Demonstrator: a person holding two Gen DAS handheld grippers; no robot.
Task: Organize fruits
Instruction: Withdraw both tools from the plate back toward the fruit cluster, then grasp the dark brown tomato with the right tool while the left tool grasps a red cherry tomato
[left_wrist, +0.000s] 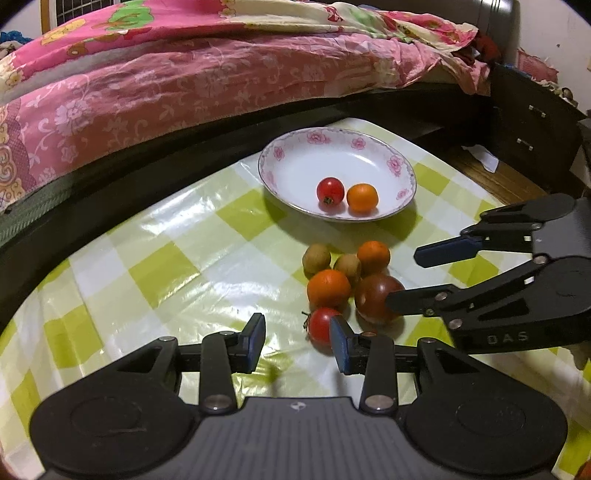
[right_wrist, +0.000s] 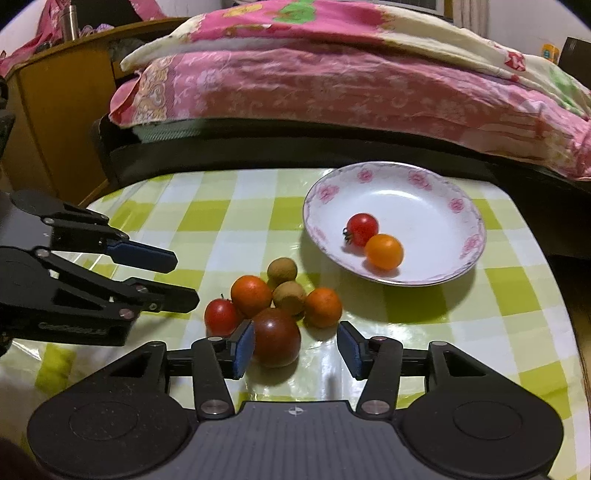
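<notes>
A white floral plate (left_wrist: 280, 155) (right_wrist: 436, 184) holds a red cherry tomato (left_wrist: 330, 189) (right_wrist: 362, 228) and a small orange fruit (left_wrist: 362, 197) (right_wrist: 383, 251). In front of it lies a cluster: two oranges (left_wrist: 328, 288) (right_wrist: 250, 295), two brown longans (left_wrist: 316, 258) (right_wrist: 282, 270), a dark red tomato (left_wrist: 376, 297) (right_wrist: 276, 336) and a red tomato (left_wrist: 320, 325) (right_wrist: 221, 316). My left gripper (left_wrist: 298, 341) (right_wrist: 184, 278) is open, left of the cluster near the red tomato. My right gripper (right_wrist: 295, 349) (left_wrist: 400, 277) is open, its jaws flanking the dark tomato.
The fruit lies on a table with a glossy green-and-white checked cloth (left_wrist: 166, 266) (right_wrist: 221, 206). A bed with pink floral bedding (left_wrist: 147, 92) (right_wrist: 332, 85) runs along the far edge. A dark cabinet (left_wrist: 532, 125) stands at the right, a wooden one (right_wrist: 62, 122) at the left.
</notes>
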